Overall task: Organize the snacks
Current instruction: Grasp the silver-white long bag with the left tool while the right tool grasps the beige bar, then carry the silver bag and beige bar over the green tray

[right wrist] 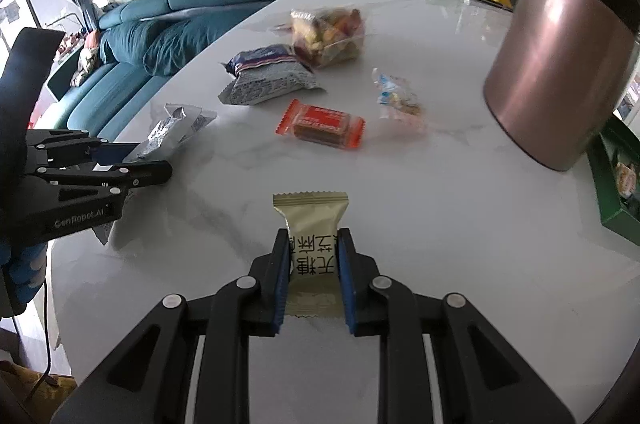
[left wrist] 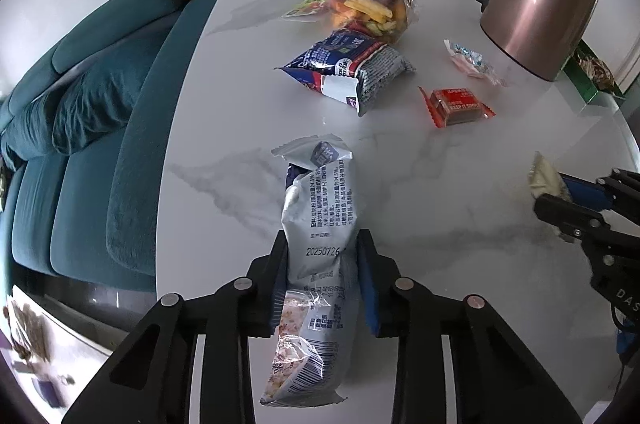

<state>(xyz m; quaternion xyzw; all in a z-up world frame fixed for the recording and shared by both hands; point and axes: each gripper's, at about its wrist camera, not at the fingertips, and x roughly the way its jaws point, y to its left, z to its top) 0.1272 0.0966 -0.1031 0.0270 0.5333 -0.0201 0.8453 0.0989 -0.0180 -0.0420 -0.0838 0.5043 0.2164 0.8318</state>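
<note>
Two grips are holding: left gripper jaws clamping the long white snack packet, long axis running 12-to-6 on the tabletop; right gripper jaws pinching the gold snack packet, green box sitting at 3 o'clock, nearer the right.

Teal sofa, copper kettle
</note>
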